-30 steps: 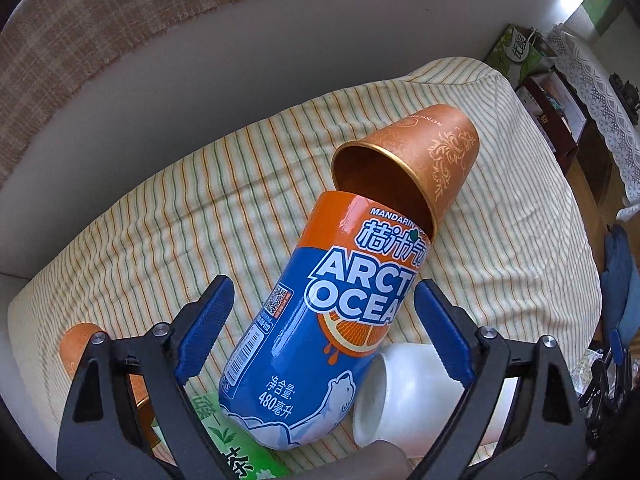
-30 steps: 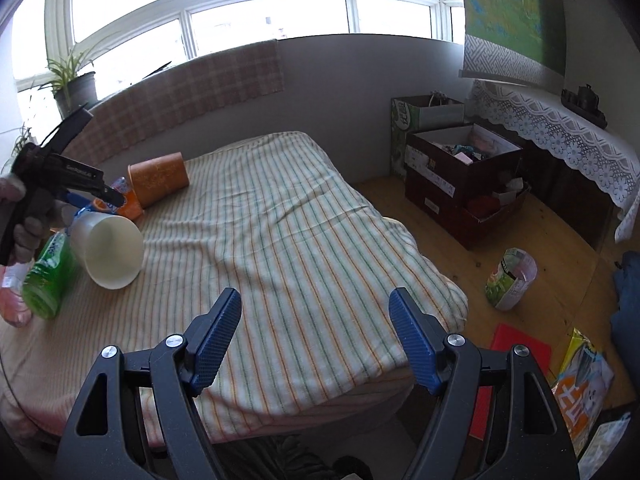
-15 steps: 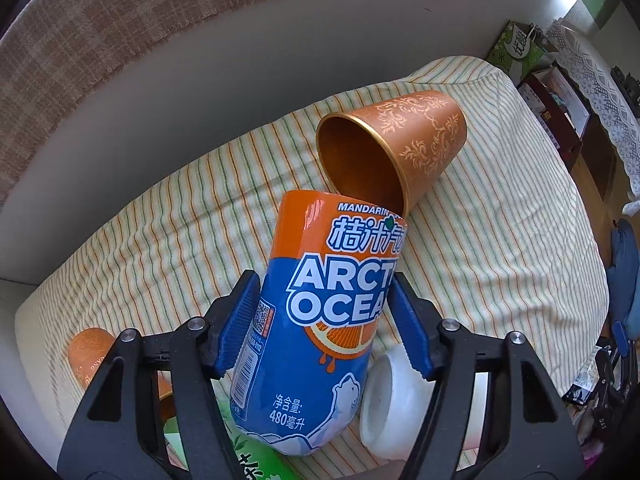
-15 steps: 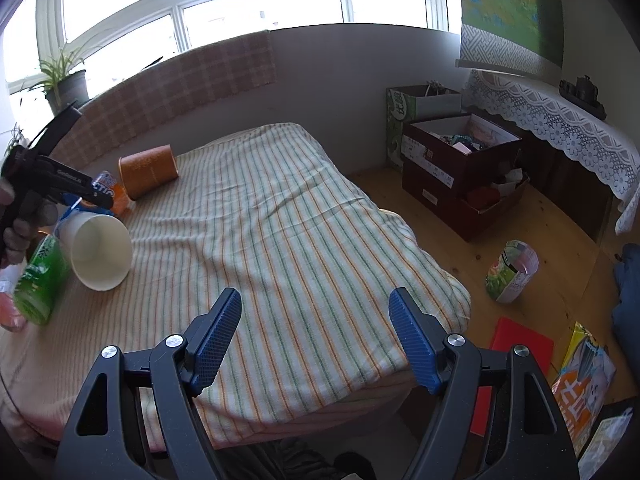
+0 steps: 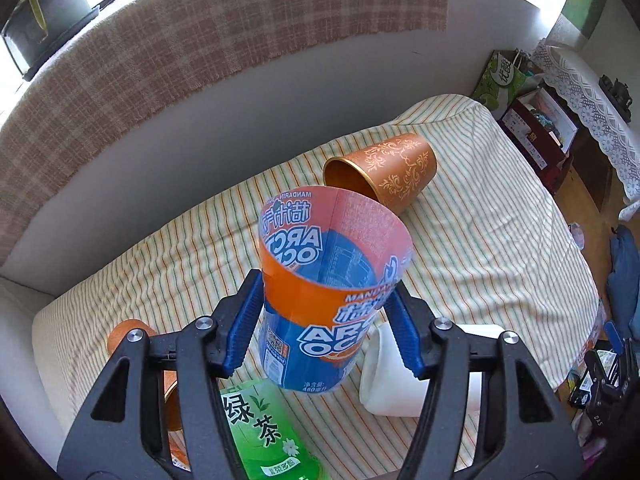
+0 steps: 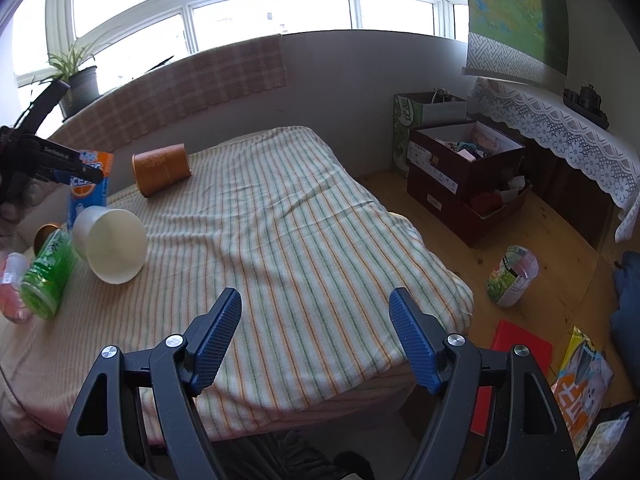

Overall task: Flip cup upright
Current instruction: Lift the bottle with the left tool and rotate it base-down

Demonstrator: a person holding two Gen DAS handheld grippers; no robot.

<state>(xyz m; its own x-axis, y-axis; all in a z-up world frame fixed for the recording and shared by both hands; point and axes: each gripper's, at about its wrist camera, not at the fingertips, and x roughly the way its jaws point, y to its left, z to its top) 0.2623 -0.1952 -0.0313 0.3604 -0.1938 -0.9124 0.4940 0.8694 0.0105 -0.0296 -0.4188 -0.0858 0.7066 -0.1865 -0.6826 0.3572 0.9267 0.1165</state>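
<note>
My left gripper (image 5: 326, 330) is shut on the blue and orange Arctic Ocean cup (image 5: 320, 304), which stands nearly upright with its open mouth facing up. In the right wrist view that same cup (image 6: 90, 184) shows at the far left of the bed, held by the other gripper (image 6: 76, 172). An orange patterned cup (image 5: 384, 178) lies on its side behind it. A white cup (image 5: 394, 376) lies on its side to the right. My right gripper (image 6: 316, 338) hangs open over the near edge of the bed with nothing between its fingers.
A green tea bottle (image 5: 266, 432) and a small orange cup (image 5: 132, 332) lie at the lower left. The striped bed cover (image 6: 300, 240) stretches right. Brown boxes (image 6: 464, 176), a tipped cup (image 6: 512, 274) and packets lie on the wooden floor to the right.
The left gripper closed on the Arctic Ocean cup and tipped it from lying on its side to nearly upright, mouth up. The right gripper stayed open and barely moved.
</note>
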